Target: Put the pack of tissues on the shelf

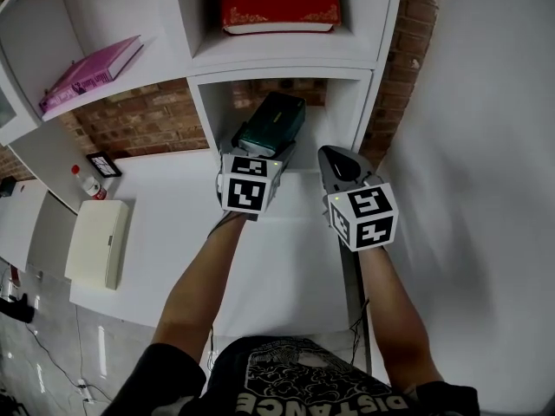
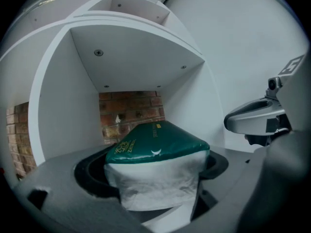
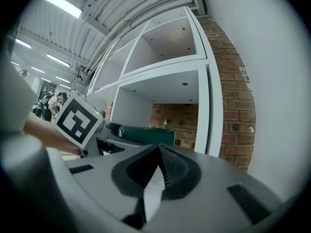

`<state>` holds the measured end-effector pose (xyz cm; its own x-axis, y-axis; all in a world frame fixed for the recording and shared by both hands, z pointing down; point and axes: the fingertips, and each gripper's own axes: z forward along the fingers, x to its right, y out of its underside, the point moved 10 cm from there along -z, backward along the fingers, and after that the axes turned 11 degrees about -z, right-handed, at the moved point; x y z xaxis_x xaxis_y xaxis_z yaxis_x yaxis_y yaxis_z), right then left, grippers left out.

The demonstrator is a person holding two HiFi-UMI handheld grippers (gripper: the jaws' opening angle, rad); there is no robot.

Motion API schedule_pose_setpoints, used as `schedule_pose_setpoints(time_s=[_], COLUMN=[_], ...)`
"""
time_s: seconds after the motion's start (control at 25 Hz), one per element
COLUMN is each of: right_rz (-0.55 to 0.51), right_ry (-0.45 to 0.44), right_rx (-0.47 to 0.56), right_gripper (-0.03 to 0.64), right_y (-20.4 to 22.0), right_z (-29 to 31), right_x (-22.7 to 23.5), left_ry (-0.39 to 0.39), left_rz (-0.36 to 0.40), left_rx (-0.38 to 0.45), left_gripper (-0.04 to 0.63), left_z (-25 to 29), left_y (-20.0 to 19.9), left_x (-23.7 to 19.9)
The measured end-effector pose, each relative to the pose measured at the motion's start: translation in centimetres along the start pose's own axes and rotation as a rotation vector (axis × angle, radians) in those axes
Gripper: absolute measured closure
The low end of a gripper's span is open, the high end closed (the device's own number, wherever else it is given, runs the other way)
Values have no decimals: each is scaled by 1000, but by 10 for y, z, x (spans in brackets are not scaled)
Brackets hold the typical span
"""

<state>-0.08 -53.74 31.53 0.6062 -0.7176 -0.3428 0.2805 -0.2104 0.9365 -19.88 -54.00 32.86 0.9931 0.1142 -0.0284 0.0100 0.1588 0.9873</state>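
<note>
— Left gripper (image 1: pixel 264 151), centre of the head view: what state?
— Jaws clamped on the near end of a dark green, white-sided plastic pack of tissues (image 2: pixel 158 147). The pack points into the lower compartment of the white shelf unit (image 1: pixel 354 111), upper middle of the frame, with red brick wall (image 2: pixel 131 111) behind. Whether its far end rests on the compartment floor cannot be told.
— And the right gripper (image 3: pixel 156 174)?
— Just right of centre, beside the left one, jaws pressed together with nothing between them.
— Above?
— A red hardcover book (image 1: pixel 277 0) lies in the top-centre compartment, and a pink book (image 1: pixel 87 73) at upper left.
</note>
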Motion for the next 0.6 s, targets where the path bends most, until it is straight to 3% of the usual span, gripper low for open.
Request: schedule_pose_setpoints(time_s=[0.6], right_rz=[23], right_ry=[8], right_rx=[-29], right_gripper=[612], right_y=[15], right_z=[-3], right_x=[6], left_ry=[19], left_rz=[10], left_rx=[-81], left_gripper=[129], left_z=[22], left_y=[4], left_x=[-2])
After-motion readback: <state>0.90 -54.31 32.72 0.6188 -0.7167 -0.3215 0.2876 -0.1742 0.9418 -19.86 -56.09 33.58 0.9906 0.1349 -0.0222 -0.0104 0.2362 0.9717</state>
